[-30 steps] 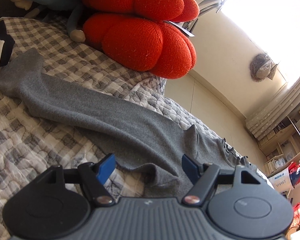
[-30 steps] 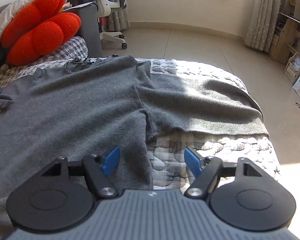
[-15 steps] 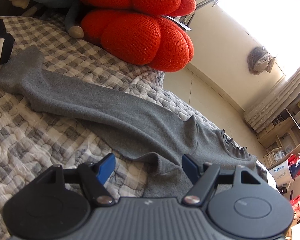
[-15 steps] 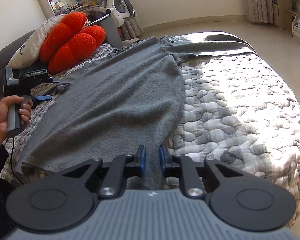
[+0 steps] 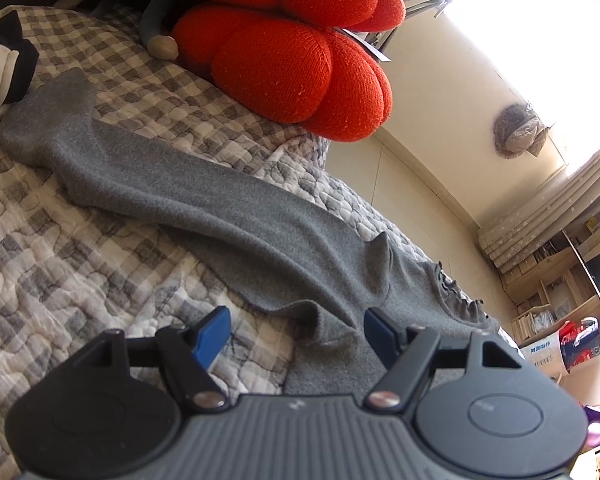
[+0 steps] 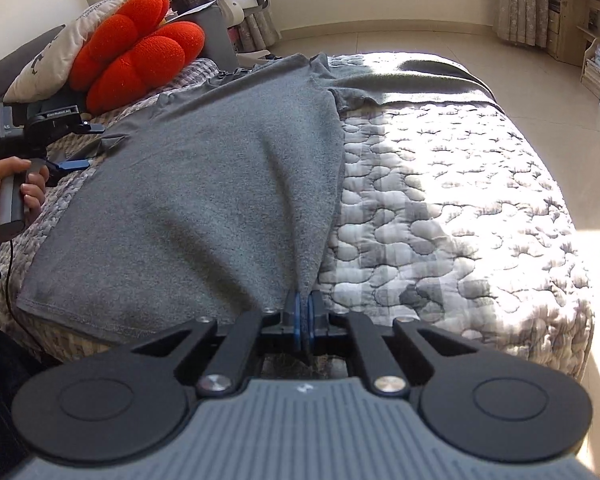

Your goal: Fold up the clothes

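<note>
Sunlit quilted bed (image 6: 440, 200) bore the grey sweater (image 6: 204, 200) spread flat, right gripper (image 6: 304, 316) pinching its hem corner, left gripper (image 5: 296, 324) gaping over the armpit fold (nothing held), so lifting one-sided risked bunching.

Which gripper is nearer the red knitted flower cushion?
Left. The left gripper, open at the grey sweater's underarm, sits just below the cushion; the right gripper, shut on the hem corner, is far across the garment.

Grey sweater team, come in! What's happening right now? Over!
Right gripper shut on grey sweater hem corner. Left gripper open at the armpit fold, gripping nothing. Sweater flat on quilt. Red cushion clear of it.
</note>
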